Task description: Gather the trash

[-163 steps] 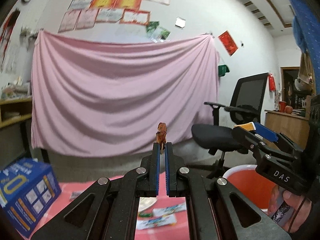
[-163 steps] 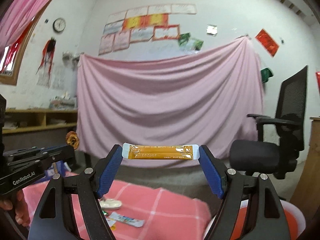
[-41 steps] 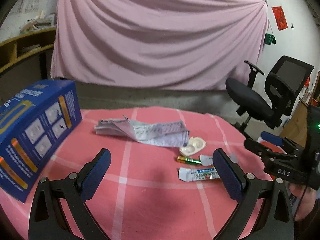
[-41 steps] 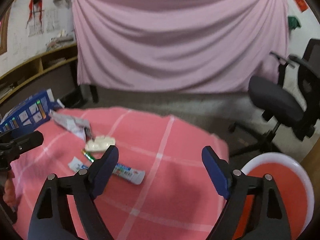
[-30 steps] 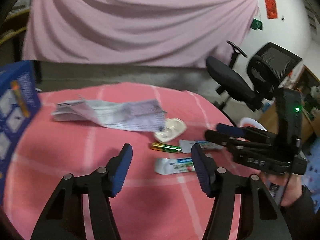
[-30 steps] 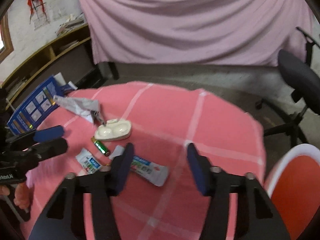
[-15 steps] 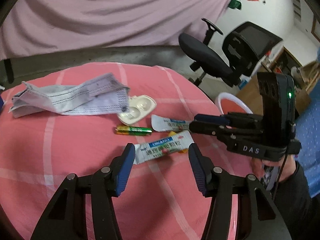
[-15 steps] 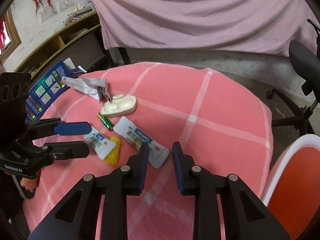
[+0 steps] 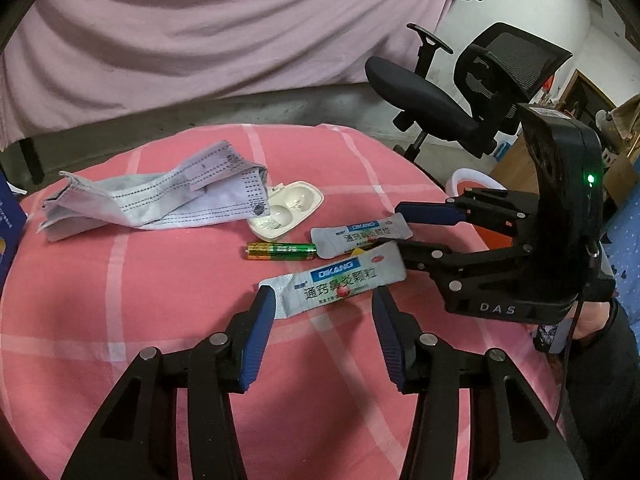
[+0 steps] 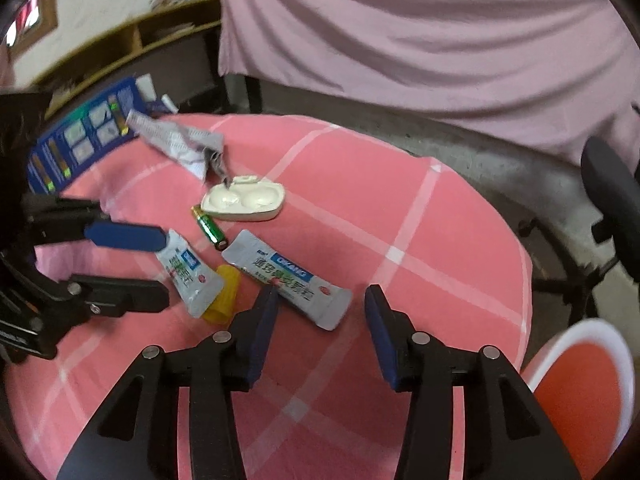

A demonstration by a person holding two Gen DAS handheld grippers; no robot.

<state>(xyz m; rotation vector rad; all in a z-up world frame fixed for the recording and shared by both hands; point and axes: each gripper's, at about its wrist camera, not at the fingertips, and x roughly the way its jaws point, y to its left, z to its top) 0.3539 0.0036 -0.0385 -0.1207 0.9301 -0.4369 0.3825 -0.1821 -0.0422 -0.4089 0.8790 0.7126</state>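
Trash lies on the pink checked tablecloth (image 9: 120, 288). My left gripper (image 9: 322, 316) is open over the near silver DIKANG sachet (image 9: 340, 282). My right gripper (image 10: 320, 312) is open over the other silver sachet (image 10: 286, 276), which also shows in the left wrist view (image 9: 360, 234). A green battery (image 9: 280, 251), a white plastic blister tray (image 9: 286, 210) and a crumpled grey paper (image 9: 160, 196) lie behind. A yellow piece (image 10: 224, 300) lies under the left sachet (image 10: 186, 272). The red bin (image 10: 580, 392) stands right of the table.
A blue box (image 10: 80, 132) stands at the table's far left. A black office chair (image 9: 460, 92) stands beyond the table on the right. A pink cloth (image 9: 200, 20) hangs behind, with wooden shelves (image 10: 132, 40) at the left.
Both grippers came down from holding trash in the air, now empty, and moved low over the table, each closing in on a silver sachet. Their jaws narrowed from wide open.
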